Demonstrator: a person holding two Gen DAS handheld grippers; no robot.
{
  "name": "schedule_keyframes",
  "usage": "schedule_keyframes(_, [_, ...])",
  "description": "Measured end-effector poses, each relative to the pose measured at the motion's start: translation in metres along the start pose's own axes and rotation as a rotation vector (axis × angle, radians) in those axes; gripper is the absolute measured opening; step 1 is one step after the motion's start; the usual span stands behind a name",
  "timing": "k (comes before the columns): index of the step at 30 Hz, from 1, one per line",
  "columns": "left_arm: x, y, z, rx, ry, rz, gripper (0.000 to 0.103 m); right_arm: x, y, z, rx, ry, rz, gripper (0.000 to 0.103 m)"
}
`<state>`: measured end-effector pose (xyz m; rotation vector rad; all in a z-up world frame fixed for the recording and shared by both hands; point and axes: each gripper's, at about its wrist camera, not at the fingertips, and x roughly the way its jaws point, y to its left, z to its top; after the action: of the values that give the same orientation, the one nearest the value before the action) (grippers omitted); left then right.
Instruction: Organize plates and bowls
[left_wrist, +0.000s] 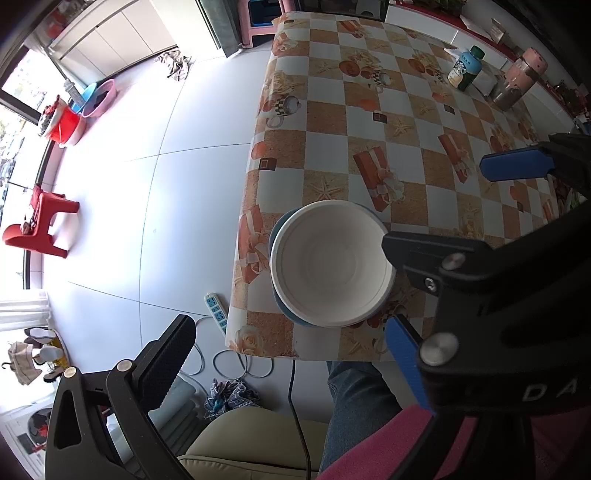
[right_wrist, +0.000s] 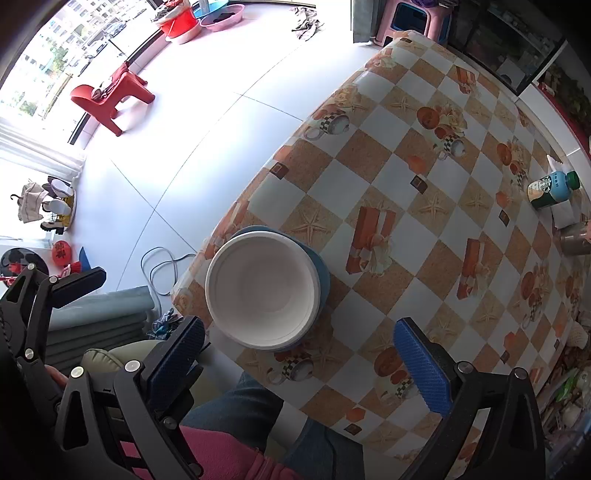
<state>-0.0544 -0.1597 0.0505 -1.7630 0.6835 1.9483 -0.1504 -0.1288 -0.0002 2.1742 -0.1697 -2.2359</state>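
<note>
white bowl (right_wrist: 263, 291) on blue plate (right_wrist: 320, 271) | table (right_wrist: 424, 229) corner | both tools open

Tabletop (right_wrist: 424, 177) bare all round white bowl (right_wrist: 264, 291) on blue plate (right_wrist: 320, 273). Beyond bowl, well apart: bottle (right_wrist: 552, 190) & jar (left_wrist: 519, 79). Bowl sits near tabletop edge.

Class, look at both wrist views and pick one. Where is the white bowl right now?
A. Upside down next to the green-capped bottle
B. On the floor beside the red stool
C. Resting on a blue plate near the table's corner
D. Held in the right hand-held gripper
C: the white bowl sits upright on the blue plate near the corner of the table, and both open hand-held grippers are clear of it.
</note>
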Motion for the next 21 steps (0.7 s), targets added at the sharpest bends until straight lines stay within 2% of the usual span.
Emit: schedule_keyframes(21, [0.0059,-0.0007,0.0030,-0.004,0.020,-0.004,0.103,0.0082,0.0002,0.0010,-0.010,0.027,0.006,0.103])
